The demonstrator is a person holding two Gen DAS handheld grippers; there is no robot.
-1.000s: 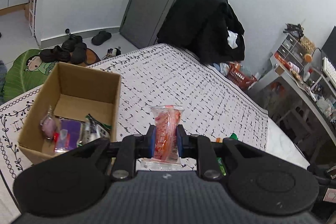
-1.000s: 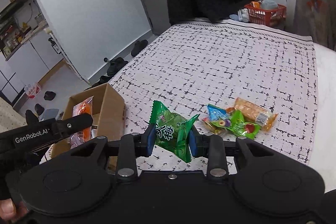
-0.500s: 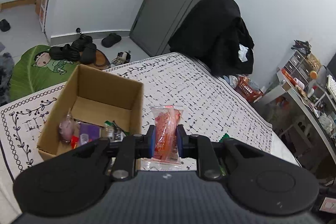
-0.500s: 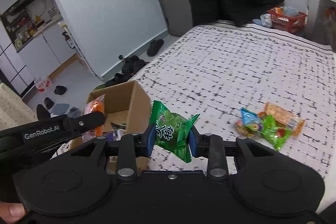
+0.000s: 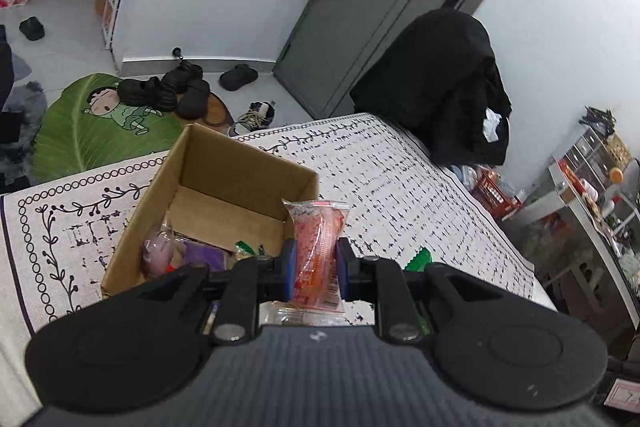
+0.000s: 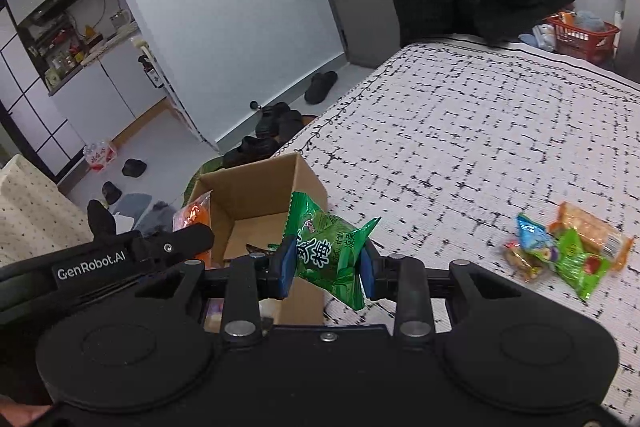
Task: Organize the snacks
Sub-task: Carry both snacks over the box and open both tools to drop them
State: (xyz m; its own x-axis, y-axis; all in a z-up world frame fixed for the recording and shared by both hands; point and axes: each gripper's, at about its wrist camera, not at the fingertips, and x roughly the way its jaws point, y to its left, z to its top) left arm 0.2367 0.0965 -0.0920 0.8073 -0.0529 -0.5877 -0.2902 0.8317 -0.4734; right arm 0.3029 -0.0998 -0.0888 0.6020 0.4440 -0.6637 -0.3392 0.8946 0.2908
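Note:
My left gripper (image 5: 316, 273) is shut on a red-orange snack packet (image 5: 318, 255), held upright just right of the open cardboard box (image 5: 240, 163). The box holds a pink packet (image 5: 158, 253), a purple one (image 5: 204, 255) and others. My right gripper (image 6: 326, 271) is shut on a green snack bag (image 6: 328, 255), above the box's (image 6: 248, 187) near right corner. The left gripper (image 6: 132, 255) with its orange packet (image 6: 194, 215) shows at the box's left side. Several loose snacks (image 6: 564, 251) lie on the bed to the right.
The box stands on a white patterned bedspread (image 6: 480, 131) near its left edge. A black coat (image 5: 440, 83) hangs at the bed's far end. Shoes (image 5: 168, 93) and a green leaf mat (image 5: 92, 135) lie on the floor. A red basket (image 6: 580, 35) sits far right.
Both grippers have moved left toward the box with their snacks still held. The box now sits closer to the middle of both views.

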